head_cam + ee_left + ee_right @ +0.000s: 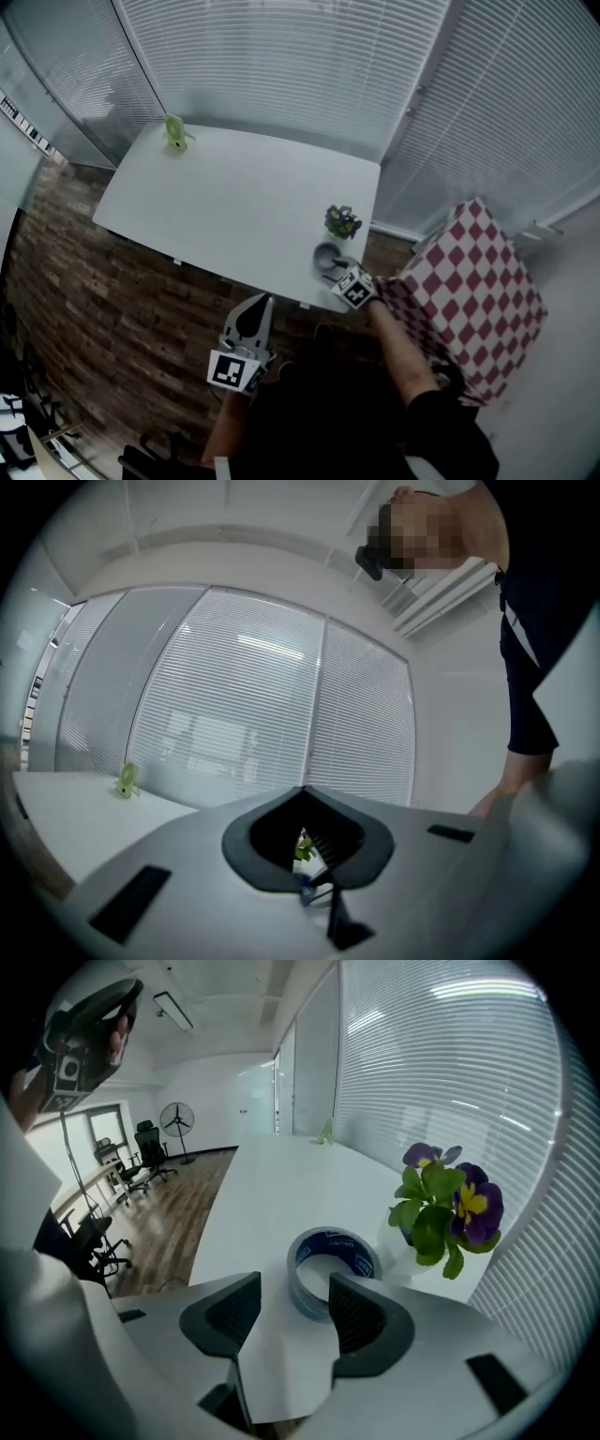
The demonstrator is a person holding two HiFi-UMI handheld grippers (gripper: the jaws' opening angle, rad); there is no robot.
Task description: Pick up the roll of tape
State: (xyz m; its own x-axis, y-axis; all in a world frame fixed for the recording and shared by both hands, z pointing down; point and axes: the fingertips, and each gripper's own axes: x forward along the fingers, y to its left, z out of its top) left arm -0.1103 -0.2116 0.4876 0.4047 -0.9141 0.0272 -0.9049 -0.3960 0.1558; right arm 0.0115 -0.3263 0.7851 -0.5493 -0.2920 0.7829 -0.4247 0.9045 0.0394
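Note one roll of tape [328, 1274] flat on the white table [234, 202] near its front edge, just ahead of the right gripper [292, 1299], jaws parted and empty. Note one potted plant [441, 1208] just beside the roll, one green fan [174, 132] at the far corner, open tabletop between. Note the left gripper [262, 305] off the table, jaws together, empty.

roll of tape [323, 1246] partly behind one jaw
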